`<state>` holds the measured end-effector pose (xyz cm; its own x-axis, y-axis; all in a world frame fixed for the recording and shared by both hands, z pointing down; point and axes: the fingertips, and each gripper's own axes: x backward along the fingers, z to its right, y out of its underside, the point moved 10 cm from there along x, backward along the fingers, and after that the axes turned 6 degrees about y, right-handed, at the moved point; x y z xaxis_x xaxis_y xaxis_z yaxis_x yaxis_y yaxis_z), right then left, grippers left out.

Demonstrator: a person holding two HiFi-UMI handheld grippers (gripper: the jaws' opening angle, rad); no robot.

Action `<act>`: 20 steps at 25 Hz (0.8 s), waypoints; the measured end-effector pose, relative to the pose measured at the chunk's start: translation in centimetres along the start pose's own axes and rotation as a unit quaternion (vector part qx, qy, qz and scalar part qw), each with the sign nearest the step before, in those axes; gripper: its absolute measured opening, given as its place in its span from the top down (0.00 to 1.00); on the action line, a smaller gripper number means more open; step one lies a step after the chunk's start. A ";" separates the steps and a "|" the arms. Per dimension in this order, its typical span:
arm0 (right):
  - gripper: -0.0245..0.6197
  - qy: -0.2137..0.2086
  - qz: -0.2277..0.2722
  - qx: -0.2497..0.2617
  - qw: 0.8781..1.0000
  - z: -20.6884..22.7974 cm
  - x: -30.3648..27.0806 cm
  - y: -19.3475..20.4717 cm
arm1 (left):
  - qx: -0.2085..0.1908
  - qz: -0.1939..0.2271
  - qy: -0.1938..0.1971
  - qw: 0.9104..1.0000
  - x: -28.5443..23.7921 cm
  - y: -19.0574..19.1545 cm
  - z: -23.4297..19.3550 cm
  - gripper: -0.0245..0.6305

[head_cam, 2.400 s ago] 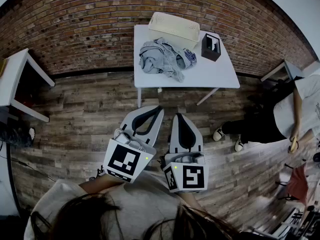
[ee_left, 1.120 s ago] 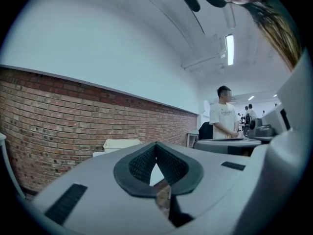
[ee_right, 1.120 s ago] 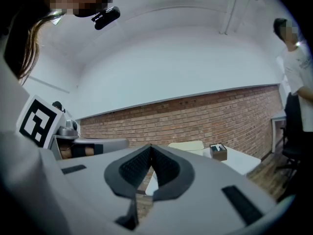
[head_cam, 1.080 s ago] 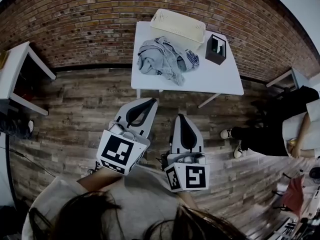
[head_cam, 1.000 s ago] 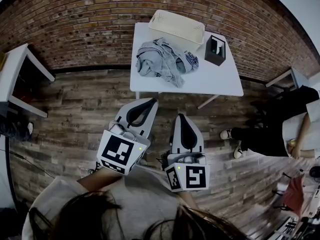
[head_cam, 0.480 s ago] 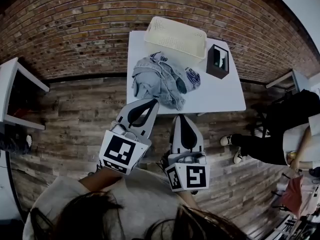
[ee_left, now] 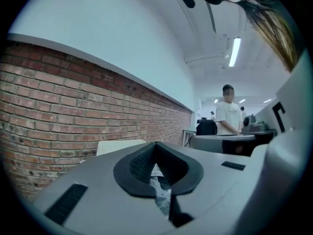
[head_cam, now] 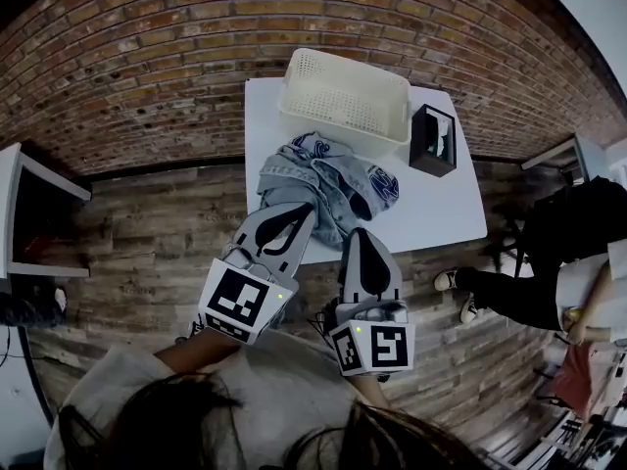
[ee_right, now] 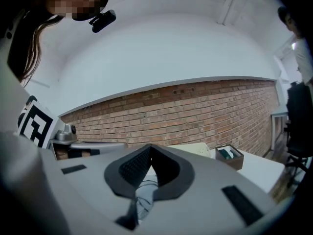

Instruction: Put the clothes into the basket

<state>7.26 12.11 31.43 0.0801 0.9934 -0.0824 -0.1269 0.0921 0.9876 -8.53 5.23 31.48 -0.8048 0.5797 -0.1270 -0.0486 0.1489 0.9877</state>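
Head view. Positions are given from the tongs.

1. Left tongs (head_cam: 308, 210): clenched, jaws together, nothing between them. The tips lie over the near edge of the clothes; contact cannot be told.
2. Right tongs (head_cam: 360, 231): clenched likewise, empty. The tips are just short of the same heap, beside the left pair.
3. Clothes (head_cam: 323, 176): one crumpled heap of grey and blue-grey garments, directly ahead of both tongs, on the white table (head_cam: 446, 213). None is in the basket yet. Both gripper views show cloth through the opening behind the closed jaws.
4. Basket (head_cam: 345, 101): cream, perforated, open-topped, empty as far as seen. It stands beyond the heap, at its far edge.
5. Black box (head_cam: 434, 140): ahead and to the right of the right tongs, beside the basket.
6. Surroundings: brick wall (head_cam: 147, 57) beyond the table, wooden floor (head_cam: 147, 243) beneath the tongs, person (head_cam: 549, 262) well off to the right.

Handling, as judged: soft, light and limp, neither fragile nor slippery. The cloth will likely sag and trail, and one garment may drag another. The best hold looks like a raised fold or thick bunched ridge near the heap's middle, pinched deep, one pair to each side, so little hangs over the basket rim.
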 end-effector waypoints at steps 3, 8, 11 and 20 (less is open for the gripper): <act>0.95 0.007 -0.004 0.003 1.000 -0.1 -2.0 0.2 | 0.000 -0.008 0.014 1.000 -1.2 0.0 -2.0 0.95; 0.95 0.008 -0.021 0.009 1.000 -0.4 -3.9 1.1 | 0.011 -0.021 0.028 0.999 -2.6 0.7 -4.1 0.95; 0.95 0.005 -0.029 0.011 1.000 -0.2 -4.8 1.7 | 0.015 -0.035 0.029 0.999 -3.4 1.3 -4.8 0.95; 0.78 -0.025 -0.084 0.003 0.996 2.5 -7.9 4.7 | 0.052 -0.081 0.049 0.994 -6.1 4.3 -6.4 0.95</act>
<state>8.52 4.50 37.11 0.1490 0.9594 -0.2395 -0.1009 0.2557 0.9615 -7.56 -2.80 37.10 -0.8449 0.4623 -0.2690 -0.1250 0.3184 0.9397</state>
